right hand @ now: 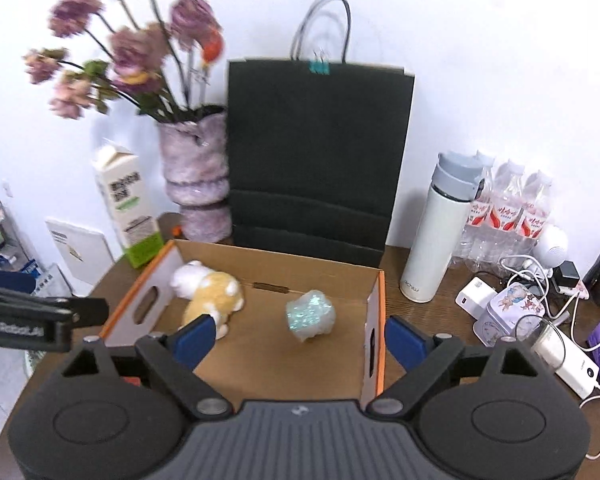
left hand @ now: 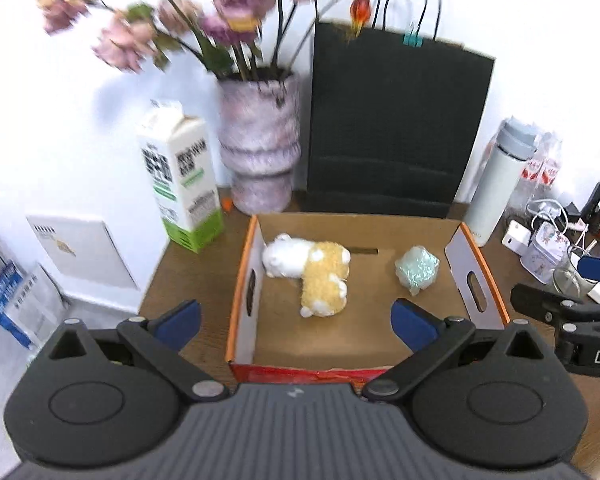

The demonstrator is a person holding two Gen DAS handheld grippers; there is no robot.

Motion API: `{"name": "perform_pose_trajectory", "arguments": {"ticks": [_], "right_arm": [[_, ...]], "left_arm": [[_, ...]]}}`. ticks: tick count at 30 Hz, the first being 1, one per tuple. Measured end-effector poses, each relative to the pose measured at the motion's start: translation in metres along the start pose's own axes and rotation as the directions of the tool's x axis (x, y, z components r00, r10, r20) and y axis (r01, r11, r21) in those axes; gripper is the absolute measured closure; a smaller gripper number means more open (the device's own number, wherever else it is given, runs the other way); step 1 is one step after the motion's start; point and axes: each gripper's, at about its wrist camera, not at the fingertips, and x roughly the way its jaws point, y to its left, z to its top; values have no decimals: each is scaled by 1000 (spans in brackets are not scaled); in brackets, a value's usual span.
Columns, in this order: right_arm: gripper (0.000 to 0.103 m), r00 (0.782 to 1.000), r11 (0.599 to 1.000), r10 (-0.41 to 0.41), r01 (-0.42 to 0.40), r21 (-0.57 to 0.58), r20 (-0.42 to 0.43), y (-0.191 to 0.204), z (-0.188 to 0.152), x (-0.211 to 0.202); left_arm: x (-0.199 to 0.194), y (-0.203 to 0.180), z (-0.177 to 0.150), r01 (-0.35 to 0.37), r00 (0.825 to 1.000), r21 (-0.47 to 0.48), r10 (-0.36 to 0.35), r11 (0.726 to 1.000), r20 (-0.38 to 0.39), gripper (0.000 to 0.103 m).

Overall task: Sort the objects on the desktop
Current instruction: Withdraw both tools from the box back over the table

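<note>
An open cardboard box with orange edges stands on the brown desk. Inside it a white and yellow plush toy lies on the left. A pale green crinkled packet rests on the right. My left gripper hovers above the box's near edge, open, with nothing between its blue pads. My right gripper hangs above the box's right half, also open and empty. Each gripper shows at the edge of the other's view.
Behind the box stand a milk carton, a pink vase of flowers, a black paper bag and a white thermos. Water bottles, a small tin, chargers and cables crowd the right side.
</note>
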Motion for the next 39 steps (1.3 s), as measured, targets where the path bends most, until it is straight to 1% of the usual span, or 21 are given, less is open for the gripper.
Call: {"name": "perform_pose_trajectory", "arguments": {"ticks": [1, 3, 5, 7, 10, 12, 14, 16, 19, 22, 24, 27, 28, 30, 32, 35, 37, 39], "right_arm": [[12, 1000, 1000, 9, -9, -3, 9, 3, -6, -7], [12, 999, 999, 33, -33, -4, 19, 8, -19, -16], [12, 999, 999, 38, -38, 3, 28, 12, -36, -24], [12, 998, 999, 38, -39, 19, 44, 14, -57, -33], [9, 996, 998, 55, -58, 37, 71, 16, -94, -43], [9, 996, 998, 47, -50, 43, 77, 19, -123, -47], [9, 996, 999, 28, -31, 36, 83, 23, -156, -52], [9, 994, 999, 34, -37, 30, 106, 27, -188, -56], [9, 991, 998, 47, -52, 35, 125, 31, -233, -61], [9, 990, 998, 45, -50, 38, 137, 38, -264, -68], [9, 988, 999, 41, -45, 22, 148, 44, -275, -74], [9, 984, 999, 10, -4, -34, 179, 52, -289, -88], [9, 982, 998, -1, 12, -56, 191, 55, -294, -93], [9, 980, 997, -10, 26, -76, 201, 56, -300, -100], [9, 979, 997, -5, 21, -79, 203, 54, -307, -107], [9, 980, 998, -1, 14, -65, 198, 52, -315, -110], [9, 982, 997, -19, 32, -63, 189, 52, -317, -106], [10, 983, 996, -47, 59, -62, 175, 52, -316, -99]], "left_arm": [[-6, 0, -6, 0, 1000, 0, 0, 1000, 17, 0], [-15, -1, -21, -9, 1000, -4, 9, 1000, 27, 0], [-25, 0, -40, -18, 999, -11, 18, 1000, 48, 0], [-34, 2, -61, 2, 998, -5, -1, 1000, 70, 0], [-42, 3, -96, 19, 996, 18, -21, 1000, 89, 0], [-46, 5, -122, 20, 995, 22, -22, 1000, 94, 0], [-51, 8, -153, 38, 994, 8, -39, 999, 104, 0], [-54, 8, -185, 62, 991, 13, -63, 998, 117, 0], [-56, 1, -227, 39, 993, 53, -44, 998, 113, 0], [-59, -7, -260, 13, 993, 80, -22, 997, 119, 0], [-61, -9, -278, 31, 993, 79, -40, 996, 111, 0], [-65, -6, -297, 44, 996, 30, -46, 999, 80, 0], [-67, -5, -303, 45, 996, 28, -47, 999, 73, 0], [-72, -3, -311, 37, 996, 37, -40, 999, 76, 0], [-77, 1, -318, 16, 996, 30, -19, 999, 87, 0], [-77, 8, -317, 26, 995, 7, -26, 1000, 94, 0], [-72, 13, -311, 24, 995, -20, -21, 1000, 102, 0], [-64, 17, -306, 9, 996, -43, -5, 999, 88, 0]]}}
